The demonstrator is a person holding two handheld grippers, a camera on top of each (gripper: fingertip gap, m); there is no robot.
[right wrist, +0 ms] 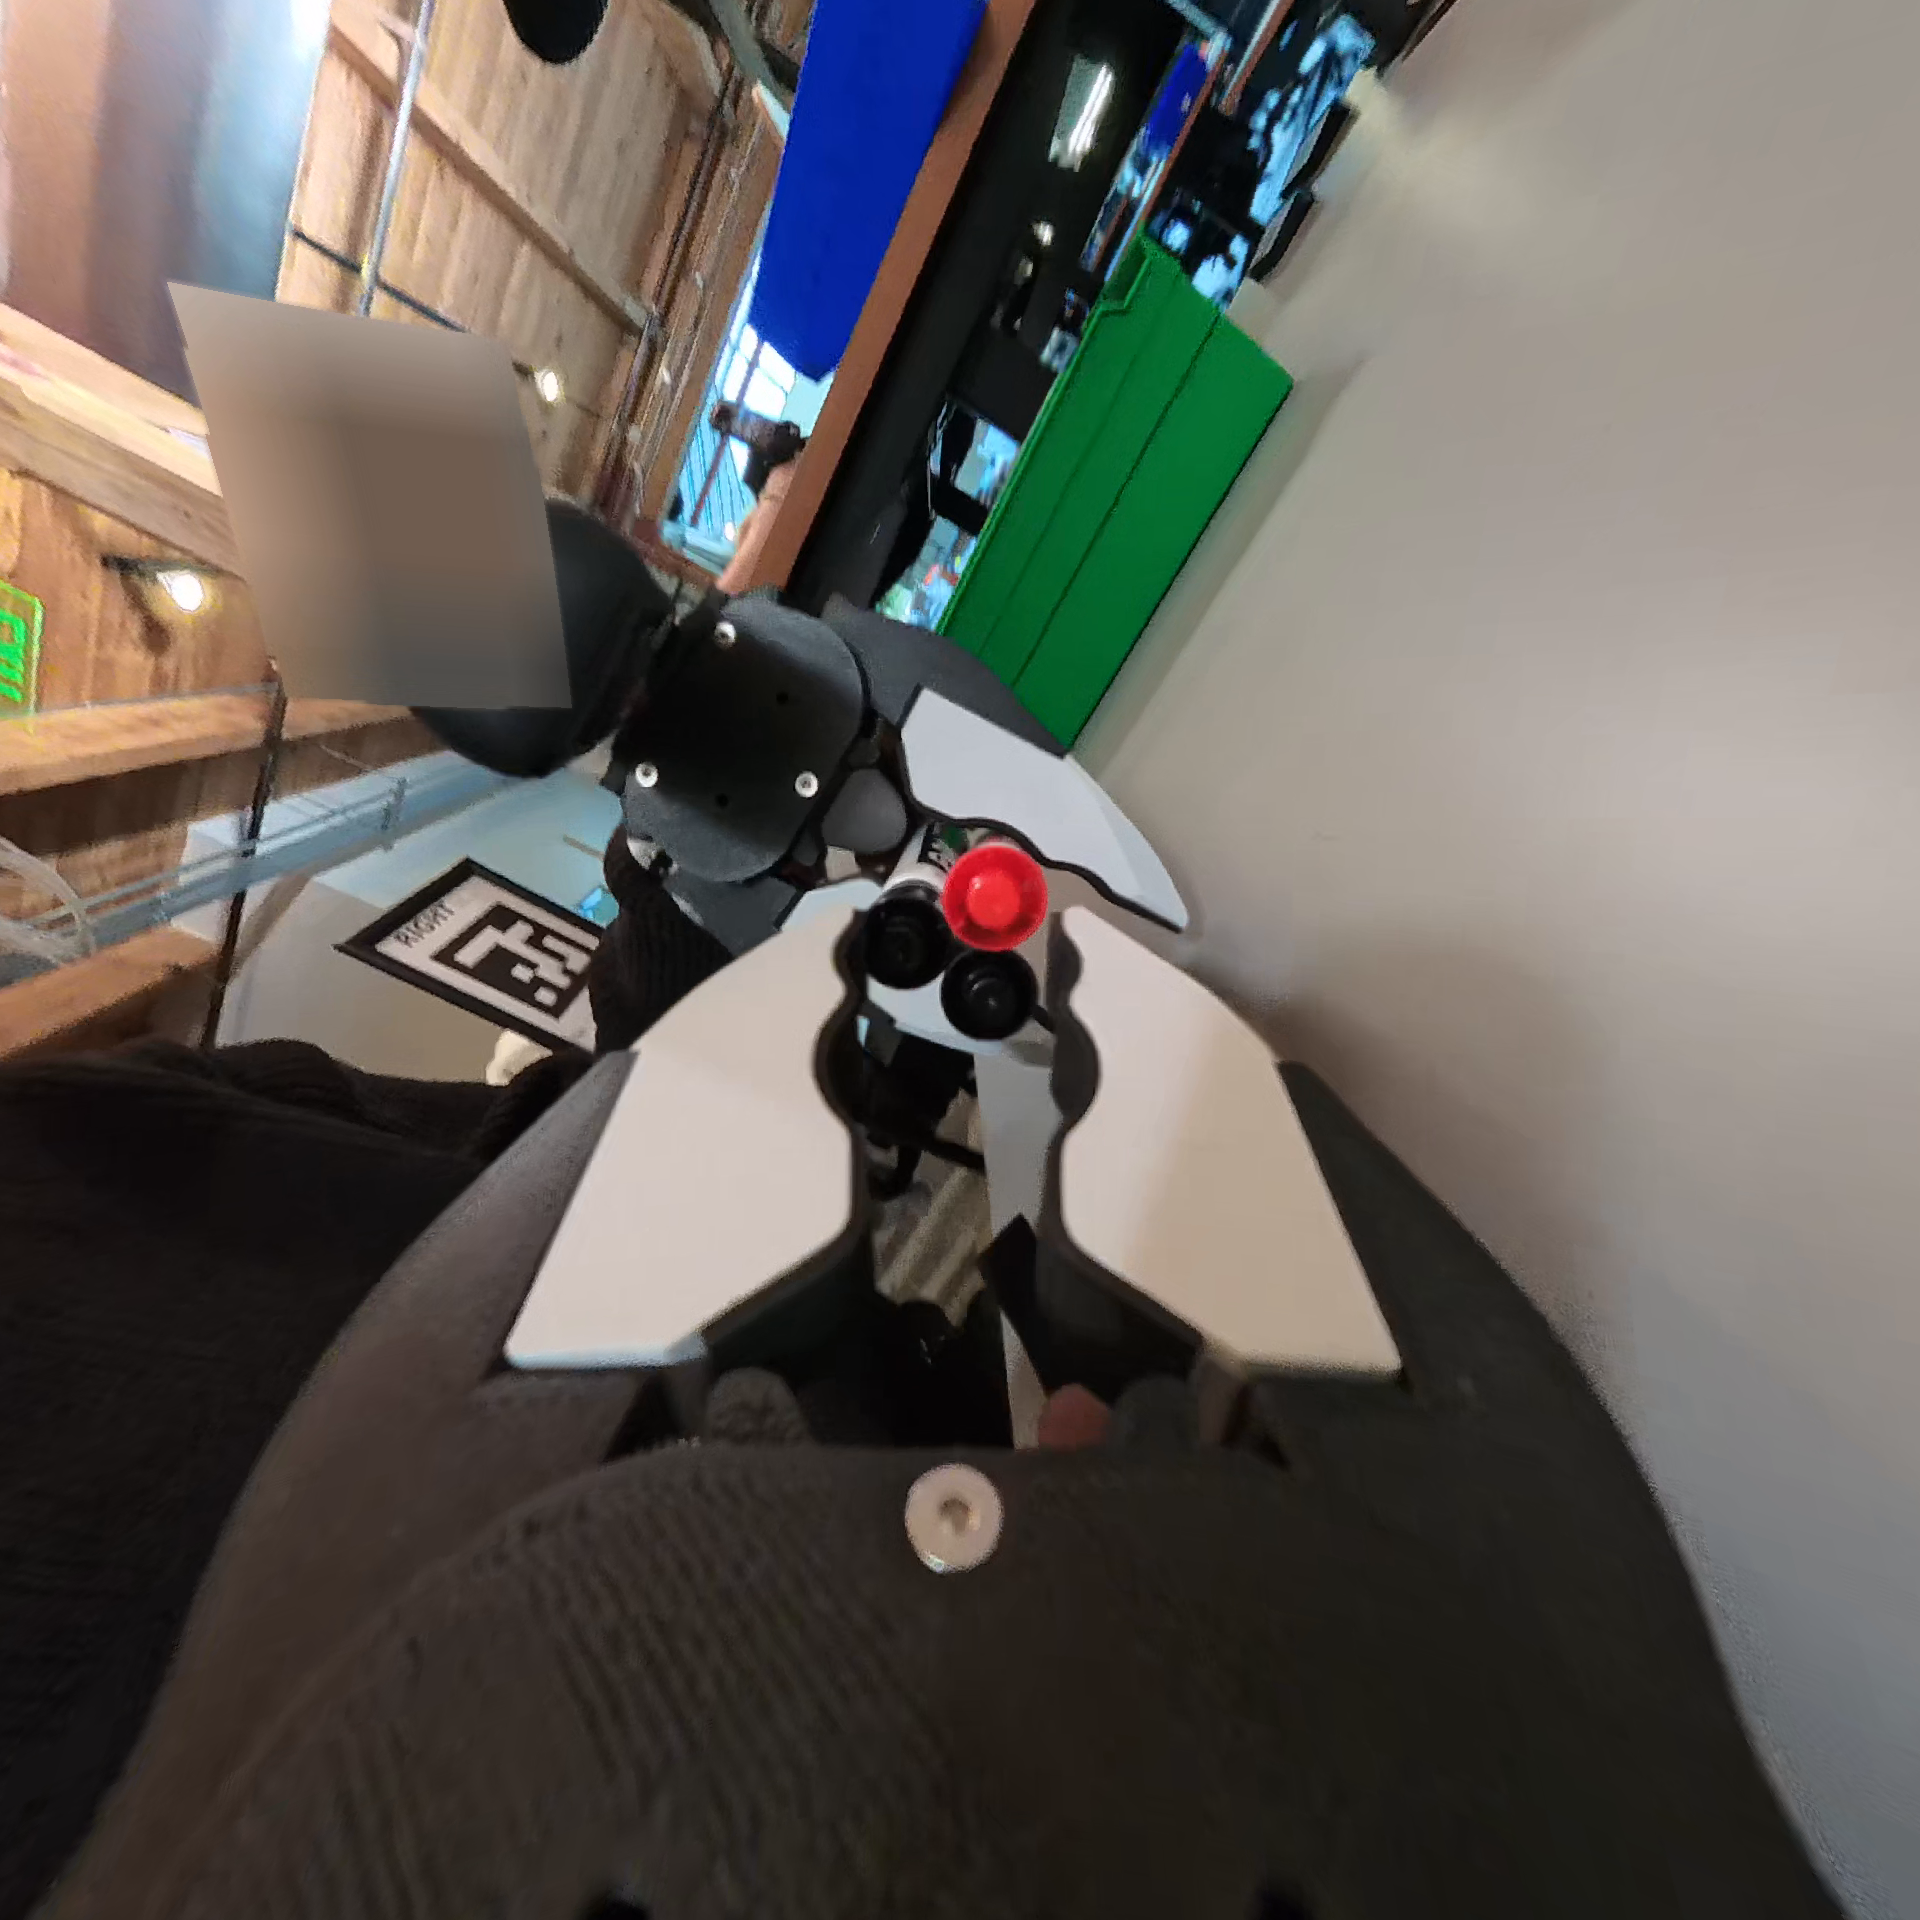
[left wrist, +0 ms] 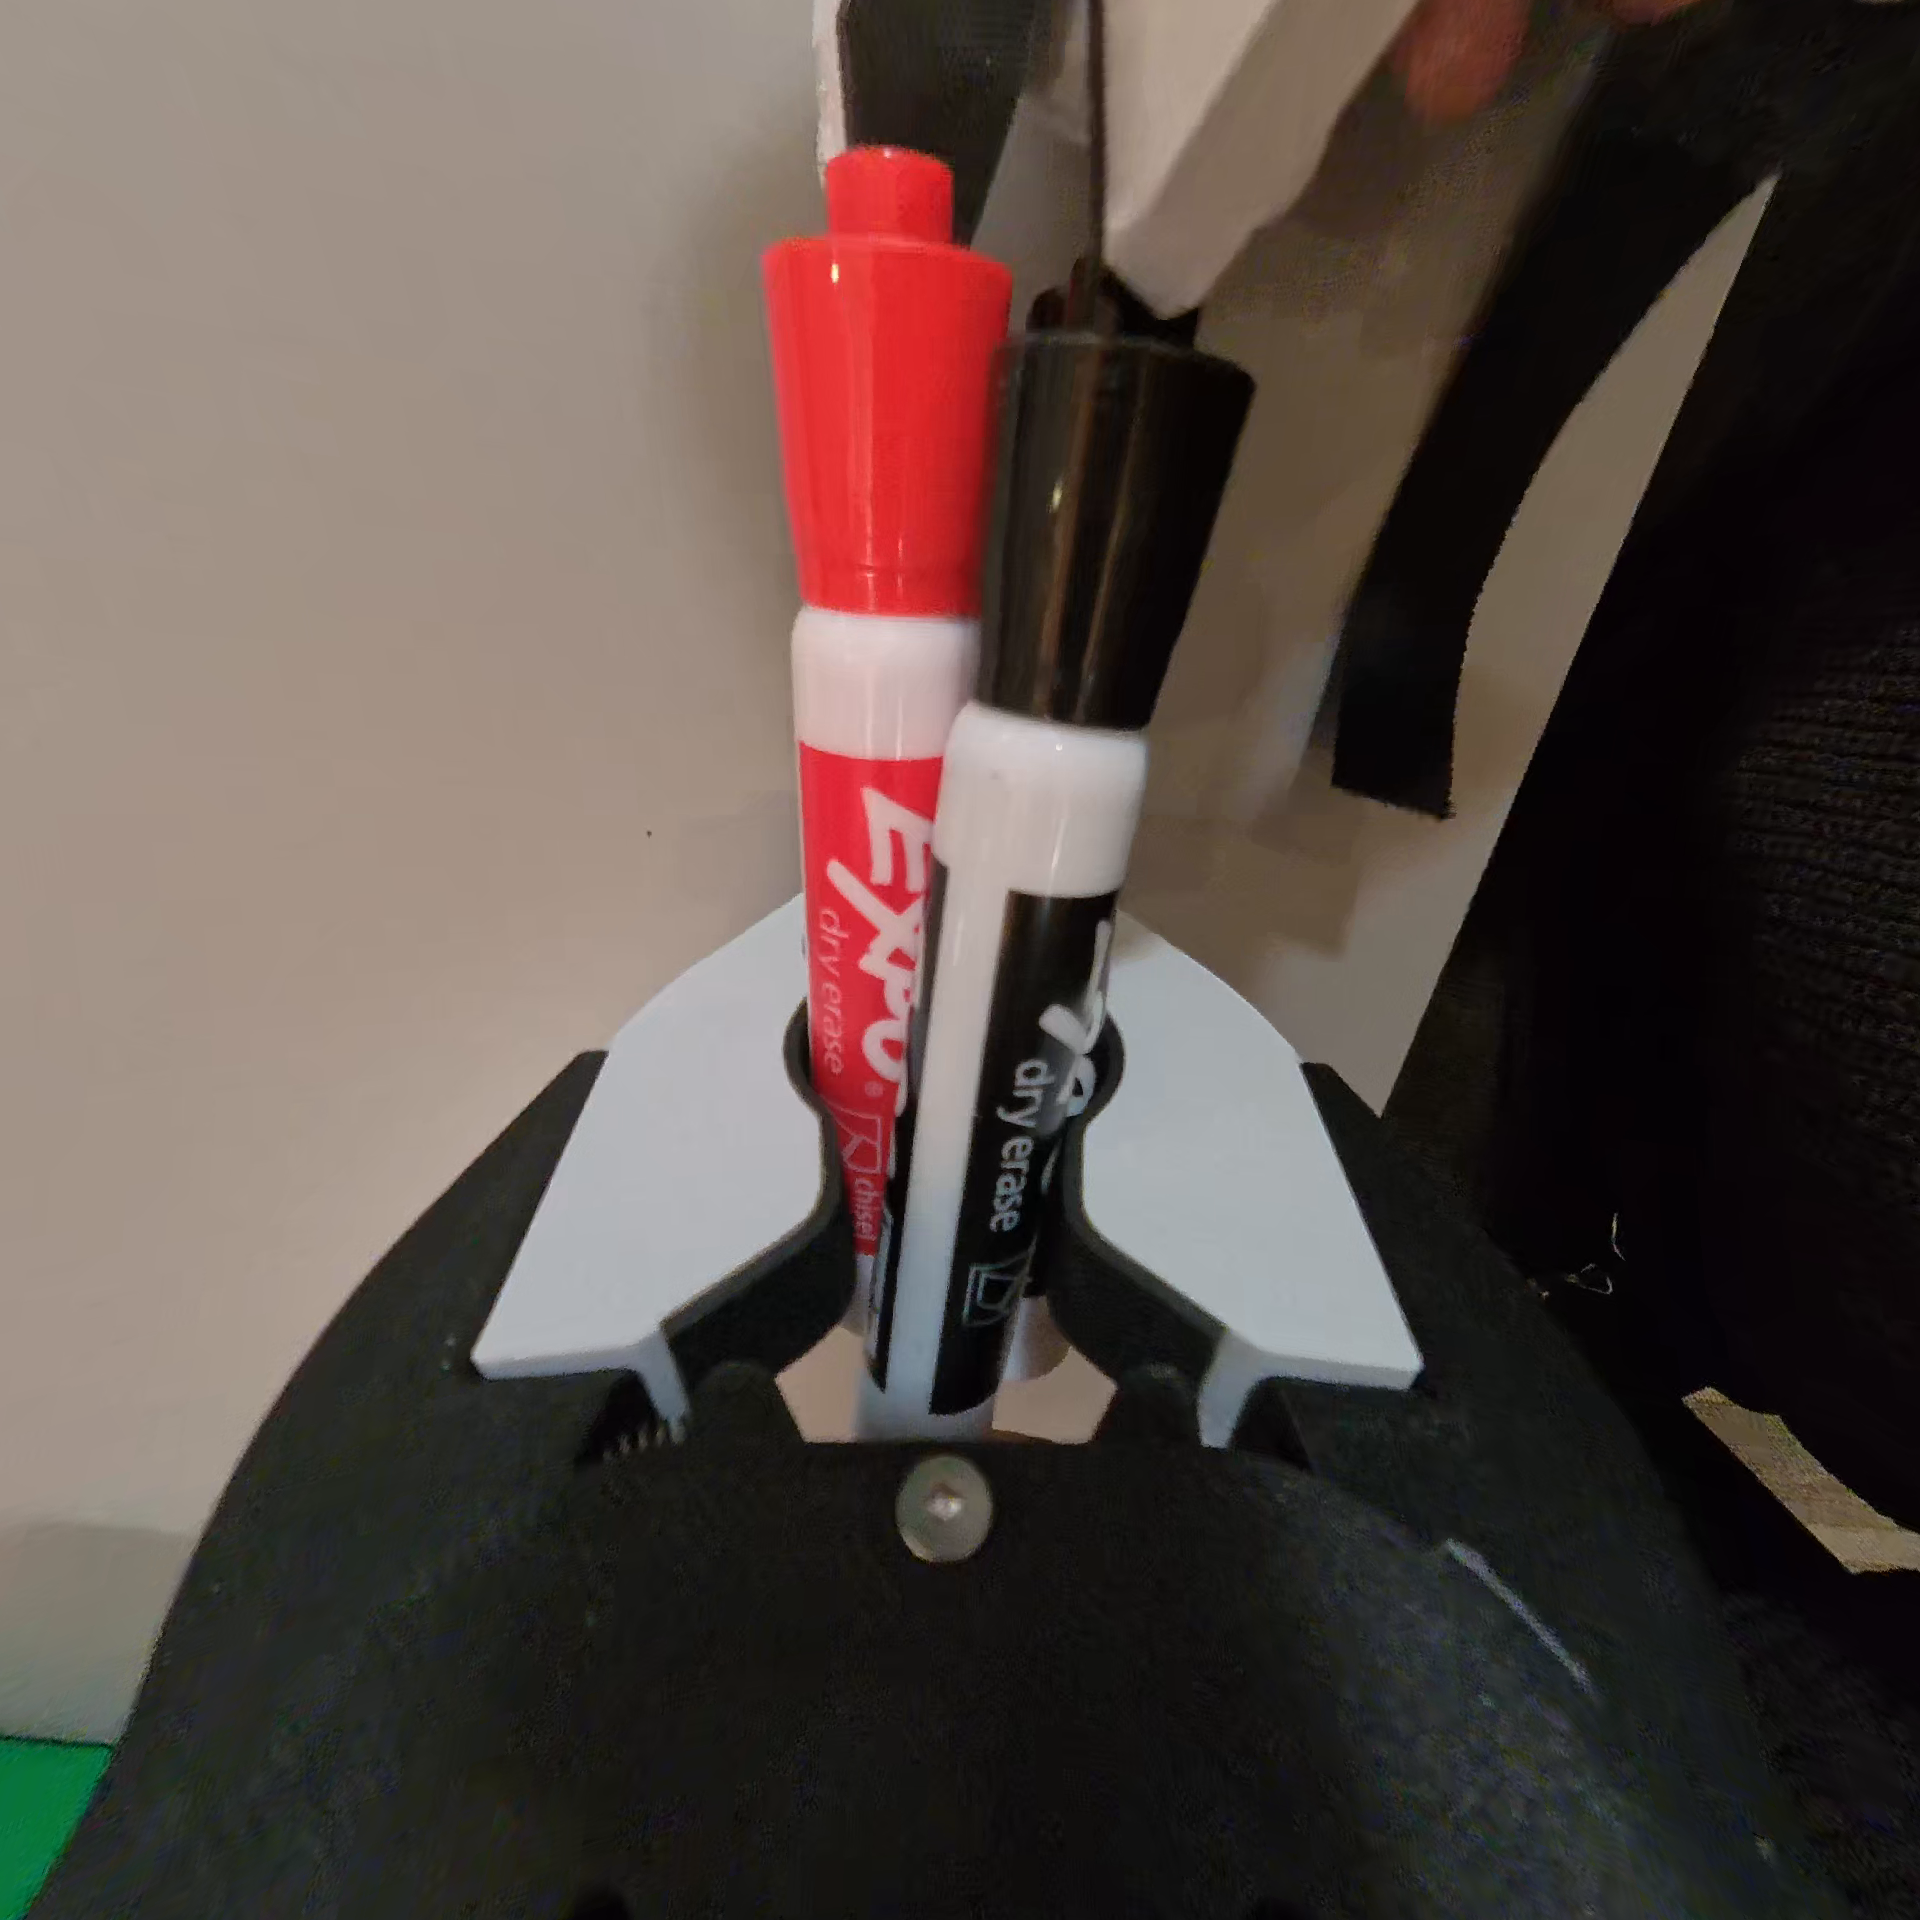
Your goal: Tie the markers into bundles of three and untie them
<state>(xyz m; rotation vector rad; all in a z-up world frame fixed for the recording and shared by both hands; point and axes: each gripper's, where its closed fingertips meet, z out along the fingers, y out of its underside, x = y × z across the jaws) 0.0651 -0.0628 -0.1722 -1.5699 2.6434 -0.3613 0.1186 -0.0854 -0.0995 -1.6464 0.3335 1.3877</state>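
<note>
My left gripper [left wrist: 961,1174] is closed on the marker bundle: the red marker [left wrist: 883,665] and a black marker [left wrist: 1081,769] stand pinched between its white fingers [left wrist: 665,1174], caps pointing straight ahead of it. The right wrist view looks onto the cap ends and shows three markers there, the red cap [right wrist: 992,896] and two black caps [right wrist: 902,940], so the third marker is hidden behind the other two in the left view.

My right gripper [right wrist: 951,1023] sits just in front of those cap ends, its jaws parted a little; a thin white and black strip [right wrist: 1013,1216] runs up between them. I think that is the tie strap, but I cannot tell whether it is pinched or only passing through. In the left view a black strap [left wrist: 1403,665] hangs ahead and to the right of the markers, blurred.

The risks as I see them: the grip is low on the barrels, so a sideways tug on the strap could lever a marker out or fan the three apart. If the strap slips free, the wrap is lost. Whether any wrap is already round the barrels is not visible.
</note>
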